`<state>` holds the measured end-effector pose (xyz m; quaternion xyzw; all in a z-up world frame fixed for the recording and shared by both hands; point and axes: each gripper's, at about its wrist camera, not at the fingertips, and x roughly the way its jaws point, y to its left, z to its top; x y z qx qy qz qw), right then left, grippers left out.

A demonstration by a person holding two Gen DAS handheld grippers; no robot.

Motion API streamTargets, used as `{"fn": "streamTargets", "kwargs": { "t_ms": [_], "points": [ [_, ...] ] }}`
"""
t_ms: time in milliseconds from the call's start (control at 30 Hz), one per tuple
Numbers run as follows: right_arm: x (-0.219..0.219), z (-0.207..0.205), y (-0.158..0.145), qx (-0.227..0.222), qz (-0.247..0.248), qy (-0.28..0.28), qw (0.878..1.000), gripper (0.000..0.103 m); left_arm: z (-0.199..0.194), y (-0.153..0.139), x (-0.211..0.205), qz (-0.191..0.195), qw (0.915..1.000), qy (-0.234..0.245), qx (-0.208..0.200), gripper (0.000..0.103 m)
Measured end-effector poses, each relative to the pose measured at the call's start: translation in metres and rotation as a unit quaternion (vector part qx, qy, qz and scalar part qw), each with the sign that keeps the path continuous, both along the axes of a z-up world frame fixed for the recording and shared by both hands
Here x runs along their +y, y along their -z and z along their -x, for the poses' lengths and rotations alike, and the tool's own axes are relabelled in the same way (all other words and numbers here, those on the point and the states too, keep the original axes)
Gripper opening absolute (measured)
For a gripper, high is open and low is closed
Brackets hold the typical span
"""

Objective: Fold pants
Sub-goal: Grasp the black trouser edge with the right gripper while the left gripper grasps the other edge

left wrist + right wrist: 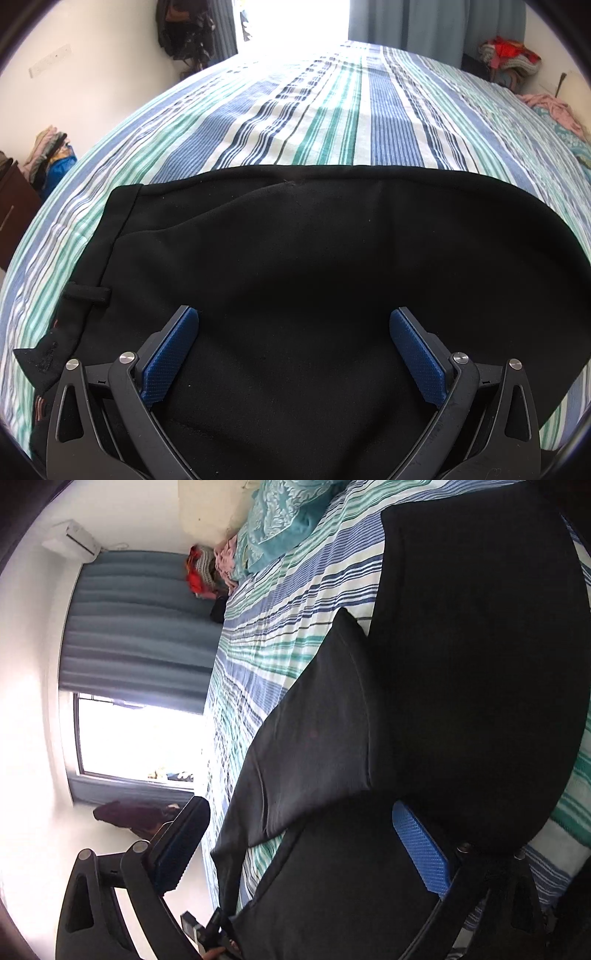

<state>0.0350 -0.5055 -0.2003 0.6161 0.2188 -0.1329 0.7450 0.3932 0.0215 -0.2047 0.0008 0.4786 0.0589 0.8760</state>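
Black pants lie spread flat on a striped bed sheet, the waistband with a belt loop at the left. My left gripper hovers just over the cloth, wide open, blue pads clear of it. In the right wrist view, rolled on its side, the same black pants cover the bed, with a folded flap raised toward the camera. My right gripper is open, one blue pad against the fabric, the other finger off the bed's edge.
Blue curtains and a bright window stand beyond the bed. A teal patterned cover and a heap of pink and red clothes lie at the far end. Clothes pile on a dark dresser at left.
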Motion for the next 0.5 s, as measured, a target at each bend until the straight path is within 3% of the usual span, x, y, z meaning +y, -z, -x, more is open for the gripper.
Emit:
{"fn": "streamTargets", "kwargs": {
  "t_ms": [33,67,133,200,233,267,300,400,500],
  "points": [
    [-0.002,-0.003,-0.003,0.003,0.008,0.010,1.000,0.097,-0.001,-0.001,-0.001,-0.004,1.0000,0.004,0.008,0.103],
    [-0.005,-0.008,-0.006,0.008,0.022,0.014,1.000,0.081,-0.001,-0.002,-0.002,-0.007,0.9998,0.008,0.015,0.103],
    [-0.011,-0.017,-0.010,0.020,0.037,0.011,0.999,0.062,0.000,-0.003,-0.003,-0.008,0.9996,0.011,0.023,0.103],
    [-0.014,-0.023,-0.008,0.004,0.023,-0.003,1.000,0.058,0.004,-0.006,-0.003,-0.009,0.9994,0.015,0.031,0.102],
    [-0.014,-0.025,-0.008,0.007,0.022,-0.007,1.000,0.048,0.006,-0.009,-0.005,-0.013,0.9990,0.021,0.037,0.102],
    [-0.015,-0.028,-0.007,0.010,0.024,-0.010,1.000,0.025,0.008,-0.013,-0.006,-0.018,0.9986,0.027,0.042,0.102],
    [-0.015,-0.029,-0.007,0.017,0.030,-0.013,0.999,0.010,0.011,-0.019,-0.008,-0.020,0.9984,0.033,0.042,0.102],
    [-0.017,-0.025,-0.023,0.011,0.053,-0.023,0.998,0.006,0.025,-0.044,-0.019,0.002,0.9971,0.075,0.016,0.102],
    [-0.011,-0.027,-0.064,-0.009,0.123,-0.054,0.991,0.006,0.021,-0.071,-0.036,0.054,0.9918,0.116,0.004,0.102]
  ]
}}
